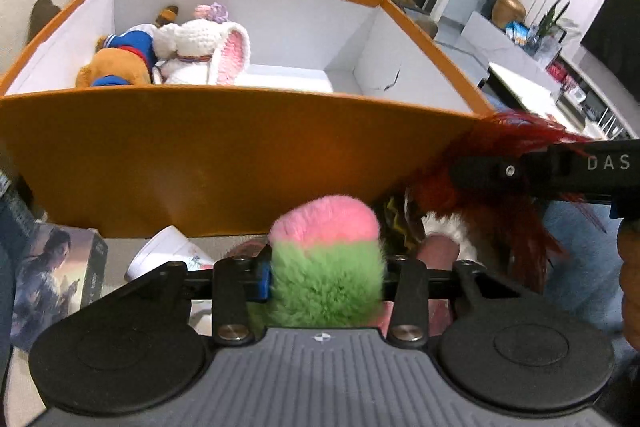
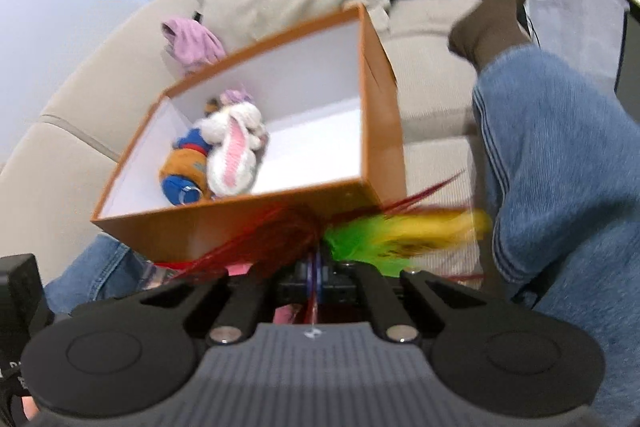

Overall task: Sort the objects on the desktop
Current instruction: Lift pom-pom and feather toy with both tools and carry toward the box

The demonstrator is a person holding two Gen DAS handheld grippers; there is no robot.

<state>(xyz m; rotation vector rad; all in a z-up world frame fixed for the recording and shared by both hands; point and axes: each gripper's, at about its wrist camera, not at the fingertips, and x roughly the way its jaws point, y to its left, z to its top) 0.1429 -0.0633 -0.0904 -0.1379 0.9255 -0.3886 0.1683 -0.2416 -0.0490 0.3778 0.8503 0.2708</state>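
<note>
Left wrist view, nearest first: left gripper (image 1: 325, 279) clenched on pink-and-green pompom (image 1: 326, 251), held low against the front wall of orange box (image 1: 200, 155). Just beside it, right gripper (image 1: 472, 173) pinching red feather toy (image 1: 500, 195). Right wrist view: right gripper (image 2: 316, 277) clamped on feather toy (image 2: 280, 239), red, green and yellow plumes blurred, fanning below the box's near corner. Farther in, crocheted bunny (image 1: 200, 51) and brown plush (image 1: 120, 61) already lying inside. Step judged: carrying both toys to the box. Next: lift over the rim, then release.
</note>
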